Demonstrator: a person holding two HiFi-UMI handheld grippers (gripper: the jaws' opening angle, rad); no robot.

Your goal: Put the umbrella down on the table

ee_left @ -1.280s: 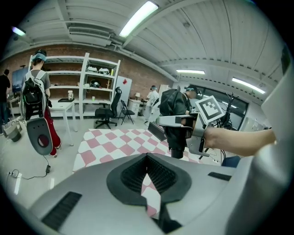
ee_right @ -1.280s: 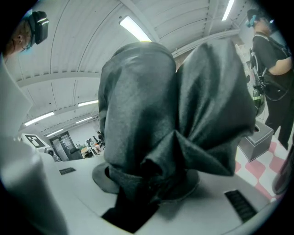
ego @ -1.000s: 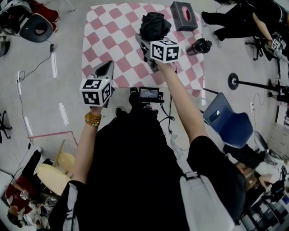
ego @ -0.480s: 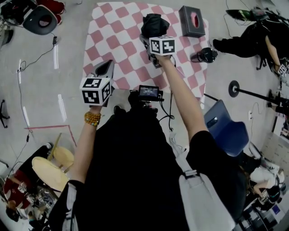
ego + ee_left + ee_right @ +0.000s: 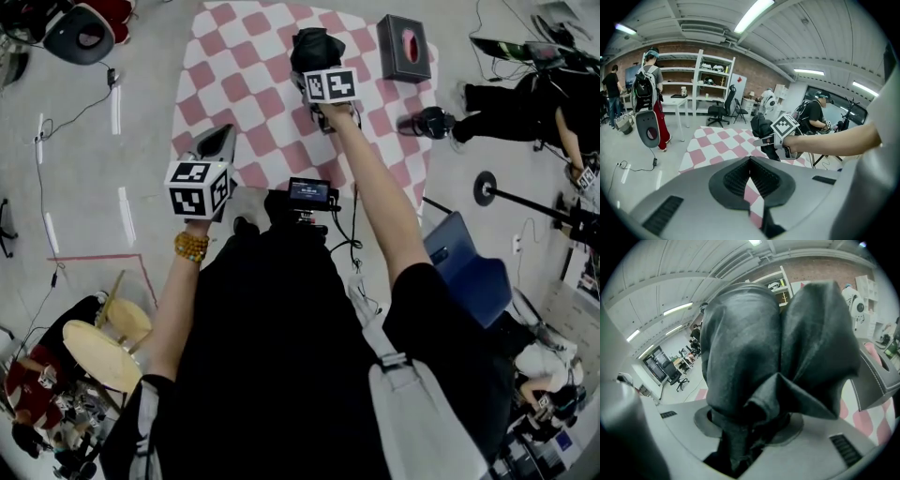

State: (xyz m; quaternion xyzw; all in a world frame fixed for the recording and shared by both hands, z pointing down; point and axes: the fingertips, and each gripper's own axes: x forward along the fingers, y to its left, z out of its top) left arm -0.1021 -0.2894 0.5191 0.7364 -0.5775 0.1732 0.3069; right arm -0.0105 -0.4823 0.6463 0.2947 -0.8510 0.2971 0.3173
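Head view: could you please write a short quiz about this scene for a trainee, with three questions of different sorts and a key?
1. True or false: the right tool is shut on the black umbrella.
2. Which thing stands on the checked table, to the right of the umbrella in the head view? A. a tissue box B. a plate C. a kettle
3. Fill in the missing word: the left tool holds ____.

Key: 1 true; 2 A; 3 nothing.
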